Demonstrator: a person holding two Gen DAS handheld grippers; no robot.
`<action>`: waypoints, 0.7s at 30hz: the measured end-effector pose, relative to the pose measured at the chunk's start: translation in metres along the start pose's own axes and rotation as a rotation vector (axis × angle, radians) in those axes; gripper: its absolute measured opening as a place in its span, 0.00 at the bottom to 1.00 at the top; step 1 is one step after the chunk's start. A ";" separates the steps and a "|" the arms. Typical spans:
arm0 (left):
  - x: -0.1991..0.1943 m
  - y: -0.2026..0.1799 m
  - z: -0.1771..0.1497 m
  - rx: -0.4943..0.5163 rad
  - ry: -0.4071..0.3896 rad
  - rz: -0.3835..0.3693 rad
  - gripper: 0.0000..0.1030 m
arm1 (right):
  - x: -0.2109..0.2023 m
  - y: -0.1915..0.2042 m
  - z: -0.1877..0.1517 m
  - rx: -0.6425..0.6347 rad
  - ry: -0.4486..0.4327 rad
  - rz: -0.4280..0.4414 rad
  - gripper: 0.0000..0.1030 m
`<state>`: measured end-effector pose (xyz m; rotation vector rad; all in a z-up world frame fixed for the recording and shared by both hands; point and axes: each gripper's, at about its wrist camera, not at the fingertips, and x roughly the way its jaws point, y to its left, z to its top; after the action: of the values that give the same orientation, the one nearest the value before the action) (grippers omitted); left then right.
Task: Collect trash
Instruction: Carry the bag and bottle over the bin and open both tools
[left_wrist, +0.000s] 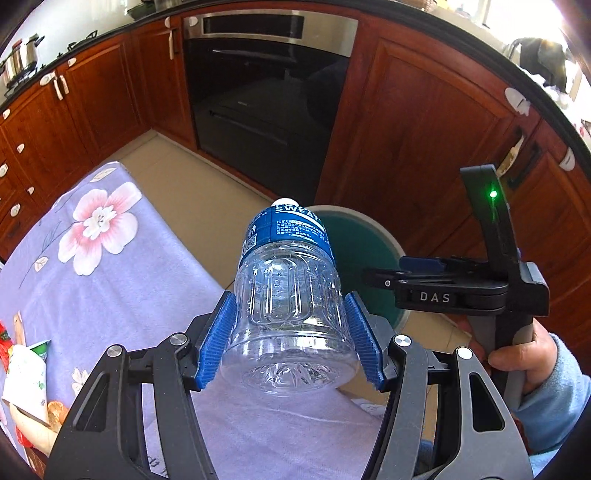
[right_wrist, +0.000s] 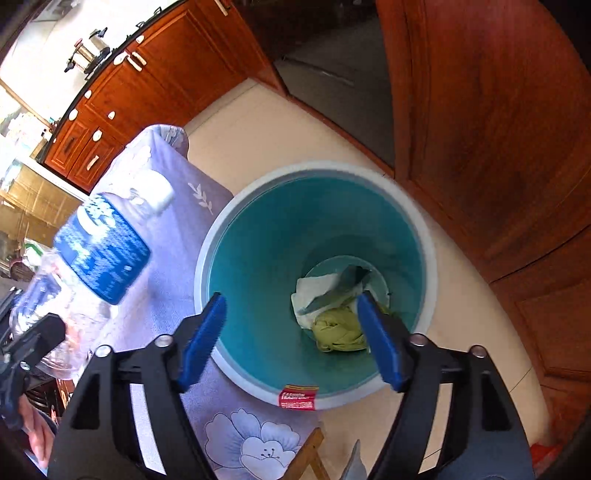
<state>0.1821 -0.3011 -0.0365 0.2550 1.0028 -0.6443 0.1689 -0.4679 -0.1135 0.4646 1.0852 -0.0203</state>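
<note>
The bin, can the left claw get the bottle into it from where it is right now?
Probably yes. The left claw grips the bottle over the table's edge, and the bin stands open beside it. The open right claw hangs over the bin's mouth and may need to move aside.

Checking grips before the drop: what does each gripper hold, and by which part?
The left gripper clamps the clear plastic bottle by its lower body, near the base. The right gripper holds nothing; its jaws stand open over the bin.

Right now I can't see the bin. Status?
Left gripper shut on bottle. Right gripper open, empty, over bin. Nothing in the way.
</note>
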 end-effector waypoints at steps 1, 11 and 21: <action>0.003 -0.003 0.001 0.007 0.003 -0.004 0.60 | -0.003 -0.001 0.000 0.004 -0.005 -0.002 0.71; 0.036 -0.022 0.006 0.024 0.026 -0.050 0.60 | -0.041 -0.012 0.003 0.020 -0.072 -0.028 0.77; 0.077 -0.039 0.004 0.033 0.071 -0.106 0.60 | -0.054 -0.014 0.008 0.005 -0.092 -0.067 0.83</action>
<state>0.1901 -0.3637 -0.0963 0.2560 1.0796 -0.7533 0.1466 -0.4950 -0.0687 0.4279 1.0103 -0.1029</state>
